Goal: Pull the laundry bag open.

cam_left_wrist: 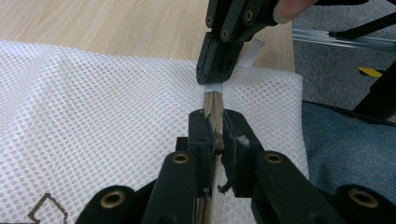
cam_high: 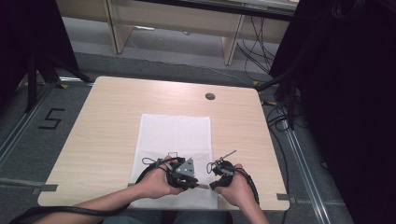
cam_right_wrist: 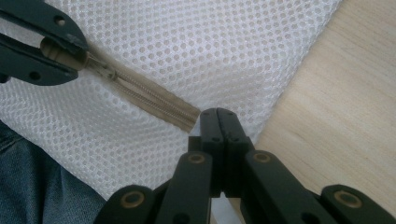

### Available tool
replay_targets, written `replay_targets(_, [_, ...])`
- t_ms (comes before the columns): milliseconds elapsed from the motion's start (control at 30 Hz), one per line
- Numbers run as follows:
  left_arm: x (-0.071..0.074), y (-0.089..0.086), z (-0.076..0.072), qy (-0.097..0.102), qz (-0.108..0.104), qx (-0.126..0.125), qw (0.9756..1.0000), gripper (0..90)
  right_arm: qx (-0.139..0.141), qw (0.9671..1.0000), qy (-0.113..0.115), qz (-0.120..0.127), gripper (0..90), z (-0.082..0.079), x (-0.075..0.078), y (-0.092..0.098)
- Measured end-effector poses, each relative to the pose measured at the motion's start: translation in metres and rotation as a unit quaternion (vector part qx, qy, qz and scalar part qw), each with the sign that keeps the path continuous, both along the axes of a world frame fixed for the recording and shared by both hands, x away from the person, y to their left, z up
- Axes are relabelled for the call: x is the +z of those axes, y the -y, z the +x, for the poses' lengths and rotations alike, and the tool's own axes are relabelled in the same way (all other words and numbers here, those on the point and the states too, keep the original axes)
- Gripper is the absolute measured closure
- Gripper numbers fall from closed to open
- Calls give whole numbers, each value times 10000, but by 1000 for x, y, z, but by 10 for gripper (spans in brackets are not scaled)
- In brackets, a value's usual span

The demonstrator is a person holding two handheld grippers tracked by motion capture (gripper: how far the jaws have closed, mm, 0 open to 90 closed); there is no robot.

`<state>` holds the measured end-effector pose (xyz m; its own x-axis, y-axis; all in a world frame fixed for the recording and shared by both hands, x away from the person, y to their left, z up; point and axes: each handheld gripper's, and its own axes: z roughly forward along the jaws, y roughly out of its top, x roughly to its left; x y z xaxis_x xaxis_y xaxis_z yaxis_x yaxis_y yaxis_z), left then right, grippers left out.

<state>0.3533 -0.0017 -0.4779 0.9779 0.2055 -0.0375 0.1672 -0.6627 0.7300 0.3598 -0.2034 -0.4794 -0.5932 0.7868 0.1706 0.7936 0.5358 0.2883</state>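
light: even, soft — shadows: faint | focus: near jaws slightly blurred — no glare

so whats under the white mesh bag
The wooden table lies under the mesh bag; its near edge overhangs blue jeans. What is inside it cannot be seen.

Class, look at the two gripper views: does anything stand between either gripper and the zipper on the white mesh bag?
Nothing visible does. The left gripper is already clamped on the zipper, and the right gripper is shut at the zipper's end on the mesh bag.
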Motion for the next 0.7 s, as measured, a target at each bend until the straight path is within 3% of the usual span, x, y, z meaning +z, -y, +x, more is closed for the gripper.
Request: replay_targets(700, [1, -3, 0, 55, 16, -31, 10000, 820, 80, 9999, 73, 3, 900, 0, -1, 0])
